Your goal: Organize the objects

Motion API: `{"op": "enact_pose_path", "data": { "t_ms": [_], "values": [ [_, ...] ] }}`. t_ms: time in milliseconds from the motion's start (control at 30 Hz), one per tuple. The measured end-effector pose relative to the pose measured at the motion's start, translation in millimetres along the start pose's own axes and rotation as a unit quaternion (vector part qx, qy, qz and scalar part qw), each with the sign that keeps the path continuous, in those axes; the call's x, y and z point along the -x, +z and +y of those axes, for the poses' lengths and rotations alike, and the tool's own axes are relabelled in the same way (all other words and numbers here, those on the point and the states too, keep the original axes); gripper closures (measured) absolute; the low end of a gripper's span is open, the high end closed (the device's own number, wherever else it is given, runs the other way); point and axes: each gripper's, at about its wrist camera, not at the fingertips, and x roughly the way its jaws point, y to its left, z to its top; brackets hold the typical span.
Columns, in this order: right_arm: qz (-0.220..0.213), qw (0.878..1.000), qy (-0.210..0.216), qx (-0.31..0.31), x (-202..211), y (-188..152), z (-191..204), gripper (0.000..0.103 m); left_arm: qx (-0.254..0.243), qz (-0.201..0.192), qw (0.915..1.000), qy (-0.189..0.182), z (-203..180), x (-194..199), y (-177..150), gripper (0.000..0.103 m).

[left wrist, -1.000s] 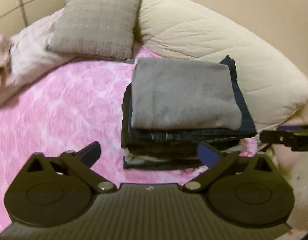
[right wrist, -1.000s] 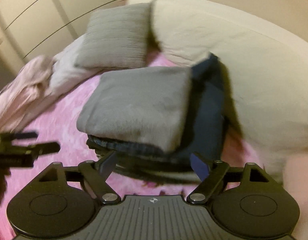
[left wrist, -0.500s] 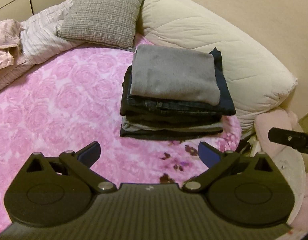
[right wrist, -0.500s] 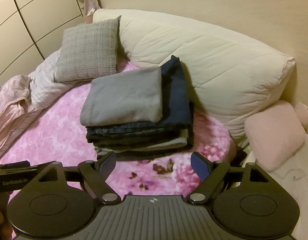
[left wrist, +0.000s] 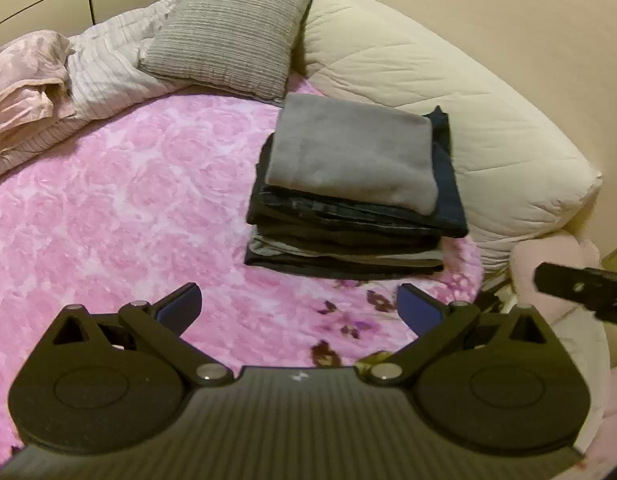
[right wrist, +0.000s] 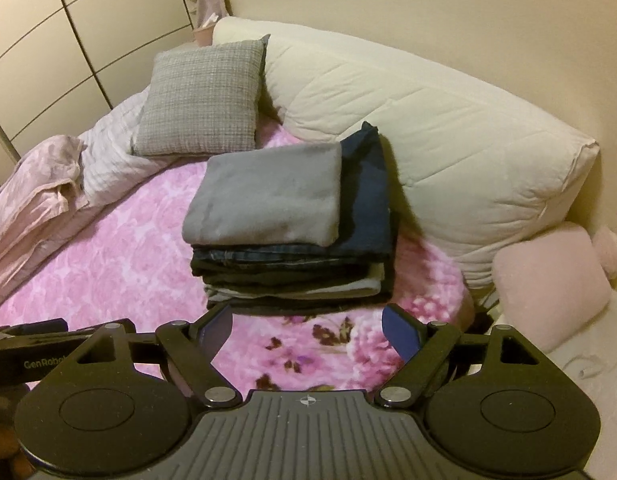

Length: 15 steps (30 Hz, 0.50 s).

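We judge the chief risk to be a toppled pile: the stack of folded clothes (right wrist: 292, 236) rests on a soft pink floral bedspread (left wrist: 120, 208), and a pull at one low layer could drag the upper pieces askew. The grey top piece (left wrist: 352, 156) sits off-centre, leaving the navy garment (right wrist: 368, 192) beneath it exposed along one side, so a grip from that side might catch one layer only.

Both tools are empty. The left gripper (left wrist: 298, 308) and right gripper (right wrist: 307, 330) have their jaws spread wide, short of the stack, touching nothing.

The stack stands near the bed's edge, just beside the cream quilted bolster (right wrist: 448, 128): dark garments, edges roughly aligned.
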Motion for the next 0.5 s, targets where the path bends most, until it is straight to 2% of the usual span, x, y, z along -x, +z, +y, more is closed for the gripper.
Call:
{"op": "enact_pose_path", "data": {
  "t_ms": [500],
  "values": [
    [0.022,1.000,0.003,0.005,-3.0,-23.9,1.8,0.024,-0.008,-0.005,0.9999,0.006,-5.0,8.6,-20.9,0.001]
  ]
}}
